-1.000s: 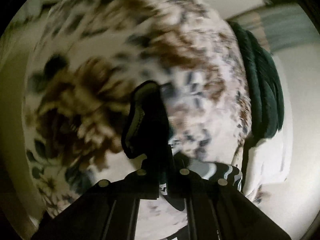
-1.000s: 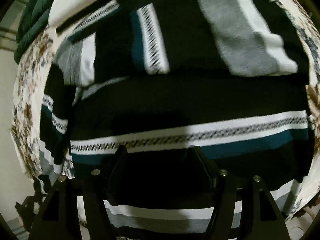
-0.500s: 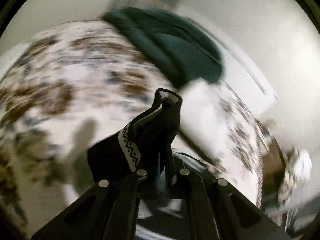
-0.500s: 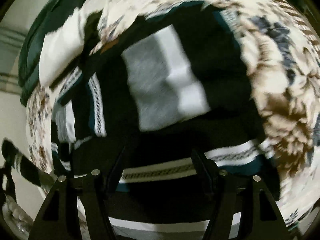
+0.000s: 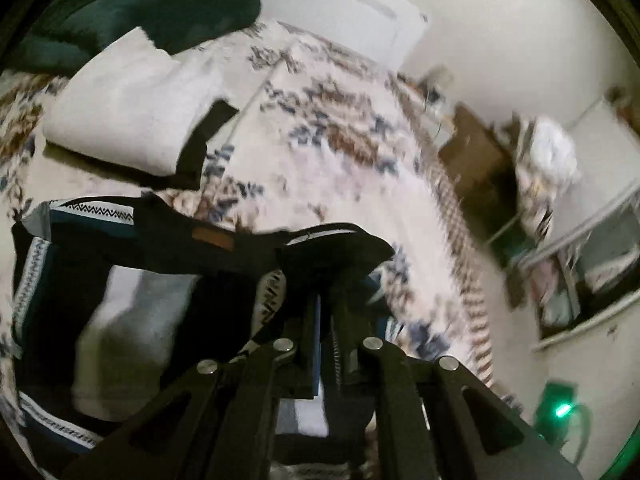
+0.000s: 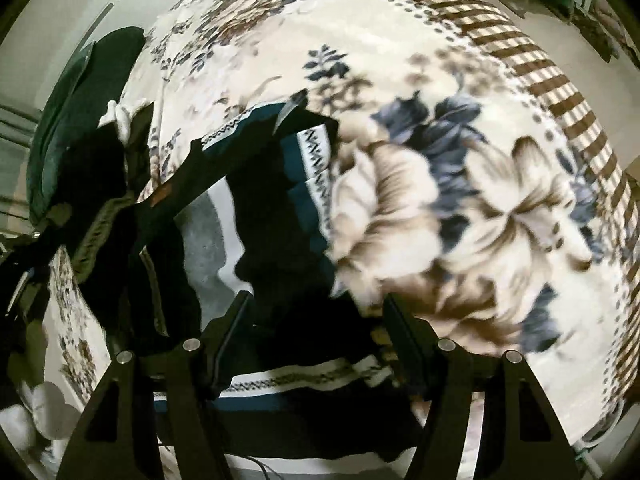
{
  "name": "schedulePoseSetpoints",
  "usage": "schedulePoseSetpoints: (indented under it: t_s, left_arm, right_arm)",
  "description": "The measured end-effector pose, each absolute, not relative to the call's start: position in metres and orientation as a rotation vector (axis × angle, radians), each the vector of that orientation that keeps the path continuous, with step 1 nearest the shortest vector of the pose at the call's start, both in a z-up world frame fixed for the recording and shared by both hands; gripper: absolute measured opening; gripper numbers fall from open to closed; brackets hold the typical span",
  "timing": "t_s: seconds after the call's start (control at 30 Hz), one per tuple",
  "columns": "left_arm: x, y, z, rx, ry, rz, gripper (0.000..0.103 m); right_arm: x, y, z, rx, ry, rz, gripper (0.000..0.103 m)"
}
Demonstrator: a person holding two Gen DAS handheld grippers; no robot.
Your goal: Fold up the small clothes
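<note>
A black knit garment (image 5: 132,296) with white, grey and teal patterned bands lies on a floral blanket (image 5: 344,136). My left gripper (image 5: 326,276) is shut on a black edge of this garment and holds it lifted over the rest. In the right wrist view the same garment (image 6: 256,208) lies partly folded, one black strip stretched up to the left. My right gripper (image 6: 316,312) is open, its fingers (image 6: 236,324) spread just above the garment's near black part and holding nothing.
A folded white cloth (image 5: 124,108) and a dark green cushion (image 5: 132,4) lie at the blanket's far end. The blanket has a brown-striped border (image 6: 552,80). A brown box (image 5: 476,156) and cluttered shelves (image 5: 560,216) stand by the wall.
My left gripper has swung across with the garment's edge, pulling it over the body. My right gripper's view shifted right, towards the bare floral blanket; it stays open.
</note>
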State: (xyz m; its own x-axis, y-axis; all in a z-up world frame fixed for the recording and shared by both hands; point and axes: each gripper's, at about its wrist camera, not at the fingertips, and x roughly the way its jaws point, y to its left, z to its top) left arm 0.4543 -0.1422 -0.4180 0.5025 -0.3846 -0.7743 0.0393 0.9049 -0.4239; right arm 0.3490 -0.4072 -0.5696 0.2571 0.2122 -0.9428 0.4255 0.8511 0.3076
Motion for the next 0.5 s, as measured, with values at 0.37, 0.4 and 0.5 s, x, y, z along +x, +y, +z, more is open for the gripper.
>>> schedulePoseSetpoints:
  t_s: [0.37, 0.4, 0.5]
  left_arm:
    - [0.4, 0.008, -0.43, -0.211, 1.005, 0.136, 0.103]
    - [0.396, 0.023, -0.433, -0.215, 1.02, 0.175, 0.103]
    - [0.372, 0.081, -0.449, -0.231, 1.073, 0.337, 0.103]
  right_arm:
    - [0.391, -0.4, -0.56, 0.608, 1.318, -0.068, 0.069]
    - [0.4, -0.394, -0.561, 0.598, 1.316, -0.054, 0.069]
    - [0.434, -0.367, -0.568, 0.561, 1.331, -0.018, 0.069]
